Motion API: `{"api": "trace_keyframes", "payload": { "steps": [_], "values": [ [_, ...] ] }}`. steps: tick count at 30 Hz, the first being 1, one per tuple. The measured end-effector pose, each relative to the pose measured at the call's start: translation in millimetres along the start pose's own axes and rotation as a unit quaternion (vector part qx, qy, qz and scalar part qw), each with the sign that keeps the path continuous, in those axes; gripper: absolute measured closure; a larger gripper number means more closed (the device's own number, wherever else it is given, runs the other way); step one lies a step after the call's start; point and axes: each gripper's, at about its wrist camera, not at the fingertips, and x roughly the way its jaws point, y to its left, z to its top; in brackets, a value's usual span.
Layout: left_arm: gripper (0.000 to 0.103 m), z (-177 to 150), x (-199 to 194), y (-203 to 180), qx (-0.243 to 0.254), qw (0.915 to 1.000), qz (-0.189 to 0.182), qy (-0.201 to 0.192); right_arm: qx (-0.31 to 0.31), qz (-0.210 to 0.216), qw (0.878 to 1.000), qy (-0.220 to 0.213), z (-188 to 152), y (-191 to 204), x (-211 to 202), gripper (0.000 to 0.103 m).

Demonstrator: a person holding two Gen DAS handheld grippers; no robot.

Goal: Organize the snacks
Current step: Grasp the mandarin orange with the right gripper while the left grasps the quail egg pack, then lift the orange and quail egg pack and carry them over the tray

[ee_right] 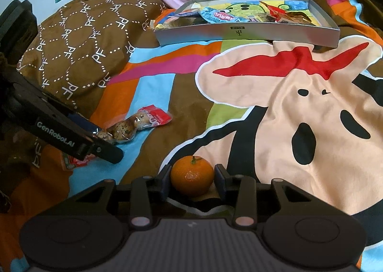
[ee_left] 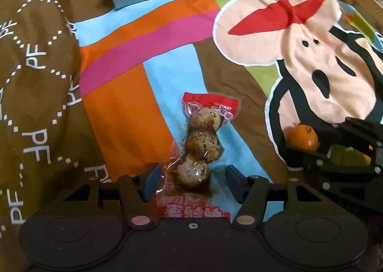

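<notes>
Straddling the near end of the egg packet (ee_left: 202, 145), the left gripper (ee_left: 191, 182) has its blue pads set either side of the lowest egg; a gap shows at the right pad, the left pad is at or just beside the film, so the jaws stand part-spread with the packet between them and no firm pinch is evident. In the left wrist view the packet's long axis runs from 6 o'clock up toward 12 o'clock, tilted slightly to 1 o'clock, red sealed end farthest from the claw; the jaws therefore cross the axis squarely, which suits a closing grasp at the near end. The right gripper (ee_right: 192, 182) has the mandarin (ee_right: 192, 176) between its pads, both appearing to touch the peel, so it is judged pinching the fruit on the bedspread (ee_right: 263, 128). The tray (ee_right: 249, 32), already holding several wrappers, lies at 12 o'clock in both views, well apart from both claws. Open cloth lies between the packet and the tray's near wall, with no obstruction. The pillow (ee_right: 83, 44) rises at 10 o'clock, off the path. The right gripper sits at 3 o'clock of the packet, near but apart. The soft bedding may sag under the tray's raised rim on delivery.
</notes>
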Motion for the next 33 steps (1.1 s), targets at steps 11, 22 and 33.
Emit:
{"api": "trace_keyframes", "payload": {
  "steps": [11,22,33],
  "values": [
    [0.050,1,-2,6,-0.018,0.9998,-0.002,-0.003,-0.013,-0.012,1.000,0.002,0,6,1,0.059],
    [0.056,2,-7,10,-0.056,0.9984,-0.009,-0.003,-0.015,-0.014,1.000,0.002,-1,6,2,0.059],
    [0.056,0,-6,2,-0.024,0.9996,0.008,-0.011,-0.024,-0.028,0.999,0.011,-1,9,0,0.052]
  ]
}}
